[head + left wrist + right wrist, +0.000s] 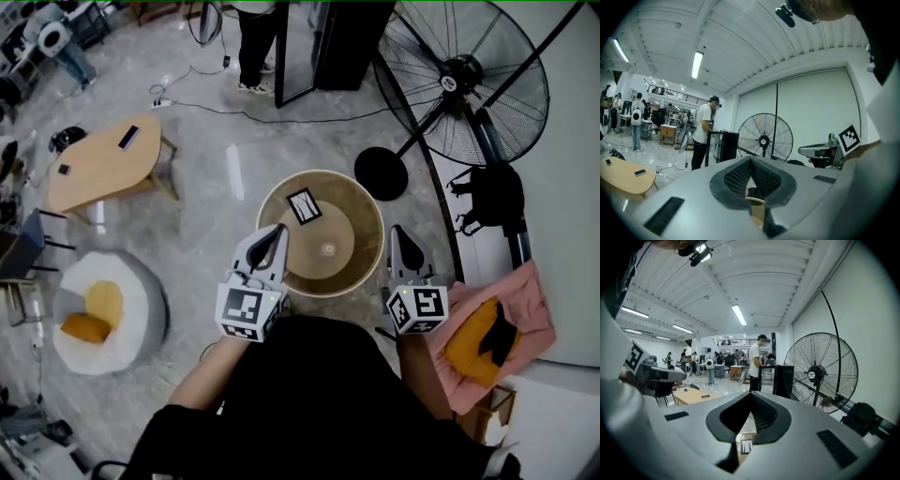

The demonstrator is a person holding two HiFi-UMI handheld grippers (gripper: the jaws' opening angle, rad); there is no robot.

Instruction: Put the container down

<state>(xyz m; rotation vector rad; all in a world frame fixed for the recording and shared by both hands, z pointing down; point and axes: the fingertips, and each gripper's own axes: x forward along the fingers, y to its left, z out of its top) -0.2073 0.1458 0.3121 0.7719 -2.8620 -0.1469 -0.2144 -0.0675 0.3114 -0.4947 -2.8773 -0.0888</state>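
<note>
Your left gripper [275, 244] and right gripper [401, 246] are each clamped shut on opposite sides of the round tan container's [361, 214] rim, at the centre of the head view

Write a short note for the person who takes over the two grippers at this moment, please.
Left gripper: shut on the left rim of the container.
Right gripper: shut on its right rim.
The container: round, tan, held up between both grippers over the floor.
Done: gripped on both sides.
Left: set it down, then open both grippers.
</note>
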